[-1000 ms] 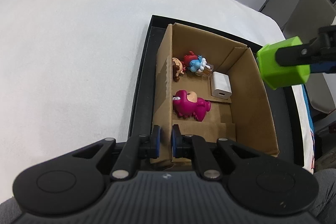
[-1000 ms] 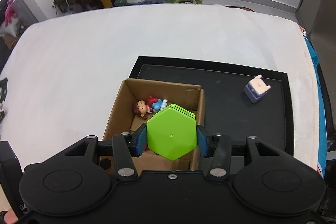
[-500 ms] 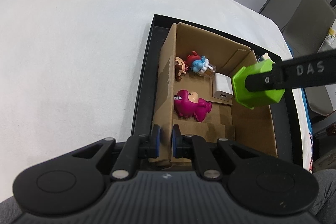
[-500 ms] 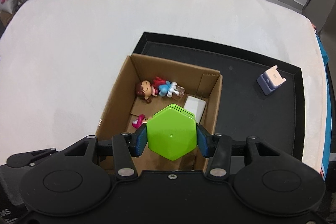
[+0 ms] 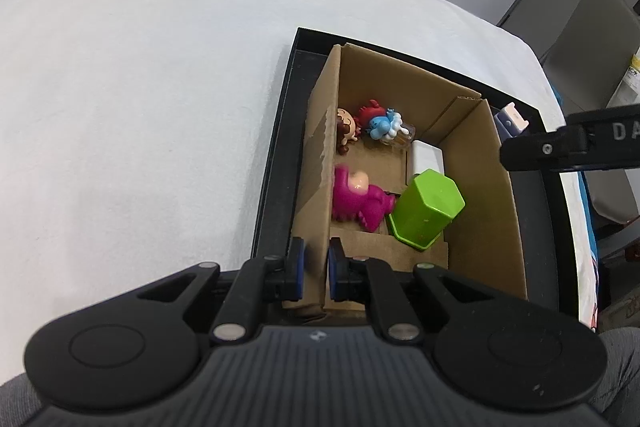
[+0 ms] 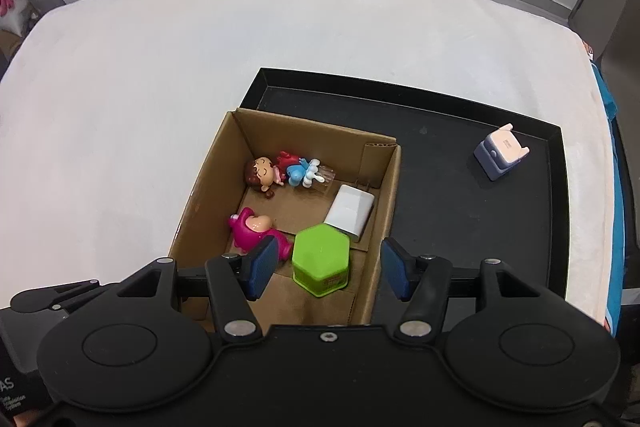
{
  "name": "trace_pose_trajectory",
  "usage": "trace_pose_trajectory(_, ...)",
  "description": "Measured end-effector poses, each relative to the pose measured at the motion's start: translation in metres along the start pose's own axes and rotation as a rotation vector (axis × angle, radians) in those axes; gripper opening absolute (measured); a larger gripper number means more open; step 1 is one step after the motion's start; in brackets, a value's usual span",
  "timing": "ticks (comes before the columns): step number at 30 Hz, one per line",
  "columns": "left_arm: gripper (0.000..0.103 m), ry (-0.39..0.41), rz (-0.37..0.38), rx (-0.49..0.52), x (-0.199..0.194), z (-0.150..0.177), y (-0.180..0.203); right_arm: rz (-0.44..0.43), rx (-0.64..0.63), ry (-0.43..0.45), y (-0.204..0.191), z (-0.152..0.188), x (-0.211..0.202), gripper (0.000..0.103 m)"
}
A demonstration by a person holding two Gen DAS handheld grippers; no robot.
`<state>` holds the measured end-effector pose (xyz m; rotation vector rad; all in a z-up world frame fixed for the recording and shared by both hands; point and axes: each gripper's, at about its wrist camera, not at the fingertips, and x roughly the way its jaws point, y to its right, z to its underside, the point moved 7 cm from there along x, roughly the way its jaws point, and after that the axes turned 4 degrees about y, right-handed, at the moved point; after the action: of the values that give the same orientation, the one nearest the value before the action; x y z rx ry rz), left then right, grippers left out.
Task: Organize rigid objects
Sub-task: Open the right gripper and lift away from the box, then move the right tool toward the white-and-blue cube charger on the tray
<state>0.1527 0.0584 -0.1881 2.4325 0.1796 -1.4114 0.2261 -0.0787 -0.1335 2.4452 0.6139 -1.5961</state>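
White-clothed table [image 6: 160, 75] carrying tray [image 6: 556, 155]; left gripper [image 5: 314, 269] clamping box [image 5: 492, 207] wall, steadying; right gripper [image 6: 326, 269] opening, freeing green block [image 6: 320, 259] near box's front edge.

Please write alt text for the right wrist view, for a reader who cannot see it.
The right gripper, its jaws opening, hangs above a green hexagonal container that sits free in a cardboard box beside a pink toy, a white charger and two small figurines. The box stands in a black tray, where a small blue-and-white object remains.
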Motion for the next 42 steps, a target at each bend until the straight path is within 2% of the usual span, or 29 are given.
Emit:
trace_pose_trajectory(8, 0.01, 0.001, -0.019, -0.006, 0.0, 0.0, 0.001, -0.035, 0.041, 0.02, 0.019, 0.0, -0.007, 0.059)
trace_pose_trajectory(24, 0.01, 0.0, -0.064, -0.025, 0.0, 0.0, 0.006, -0.053, 0.223, 0.082, 0.1, -0.005, -0.01, 0.076)
trace_pose_trajectory(36, 0.01, -0.003, -0.097, -0.019, 0.002, 0.001, 0.011, -0.085, 0.335, 0.095, 0.144, -0.012, 0.01, 0.08)
trace_pose_trajectory(42, 0.01, -0.007, -0.103, -0.03, 0.004, -0.001, 0.01, -0.067, 0.367, 0.095, 0.165, -0.018, 0.028, 0.08)
